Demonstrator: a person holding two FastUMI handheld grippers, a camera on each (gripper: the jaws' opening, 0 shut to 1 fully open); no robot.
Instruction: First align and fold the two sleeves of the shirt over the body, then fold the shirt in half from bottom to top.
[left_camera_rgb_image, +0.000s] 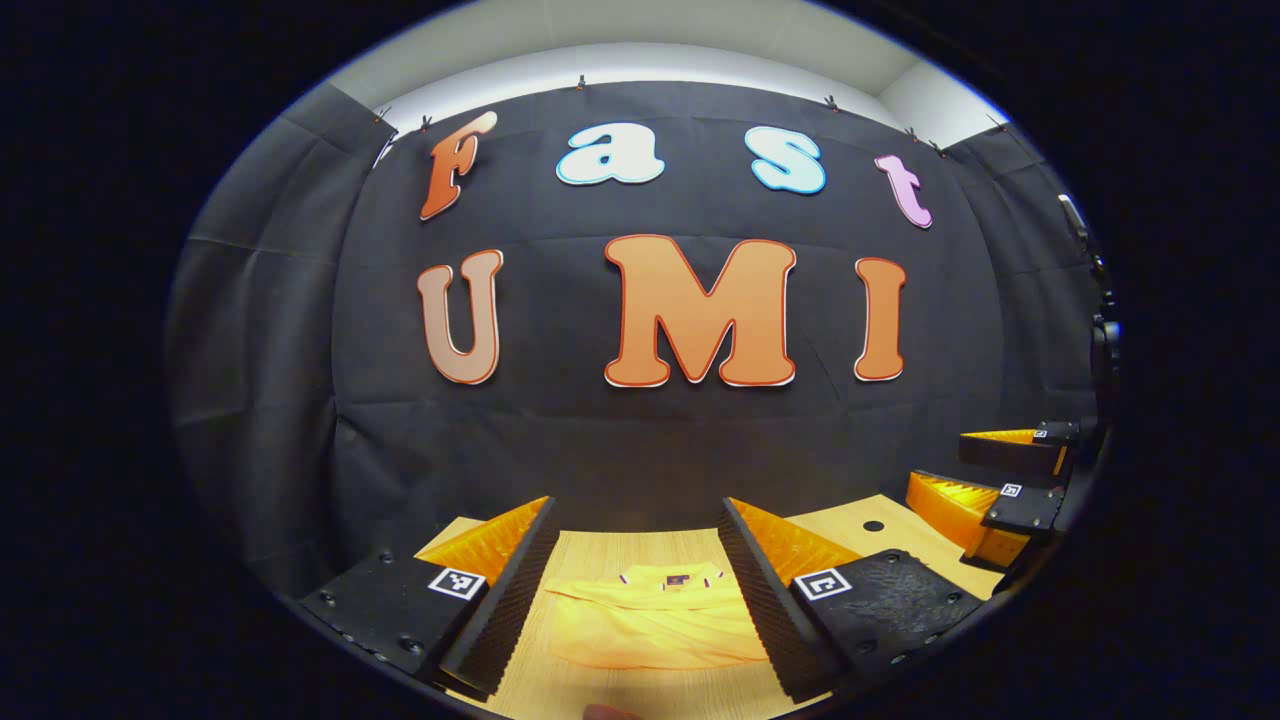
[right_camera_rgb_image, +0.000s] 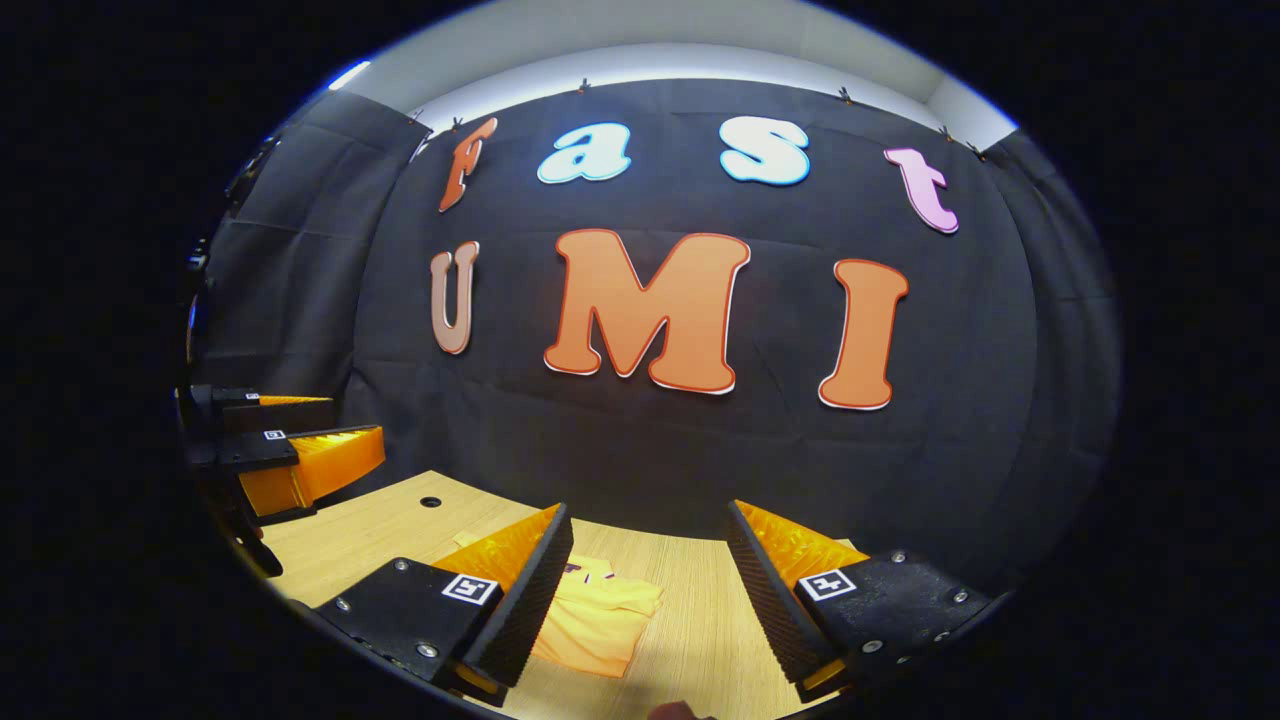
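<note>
The yellow cloth shirt (left_camera_rgb_image: 655, 625) lies flat on the pale wooden table (left_camera_rgb_image: 640, 550), folded into a compact bundle with its collar turned toward the black cloth wall of the booth (left_camera_rgb_image: 650, 440). In the left gripper view the left gripper (left_camera_rgb_image: 636, 590) is held above the table with its two ribbed fingers (left_camera_rgb_image: 505, 590) spread wide; the shirt sits between them, below and ahead, and neither finger touches it. Nothing is held. In the right gripper view the right gripper (right_camera_rgb_image: 648, 595) is likewise spread wide and holds nothing; the shirt (right_camera_rgb_image: 600, 620) lies on the table (right_camera_rgb_image: 690, 600) just beside its left-hand finger, partly hidden behind it, with the collar end toward the wall (right_camera_rgb_image: 650, 450). A small round hole (right_camera_rgb_image: 431, 501) shows in the tabletop near the far edge. Each gripper appears at the margin of the other's view, well apart: the right one (left_camera_rgb_image: 1005, 490) at the right edge, the left one (right_camera_rgb_image: 290, 450) at the left edge, both raised above the table with fingers parted.
</note>
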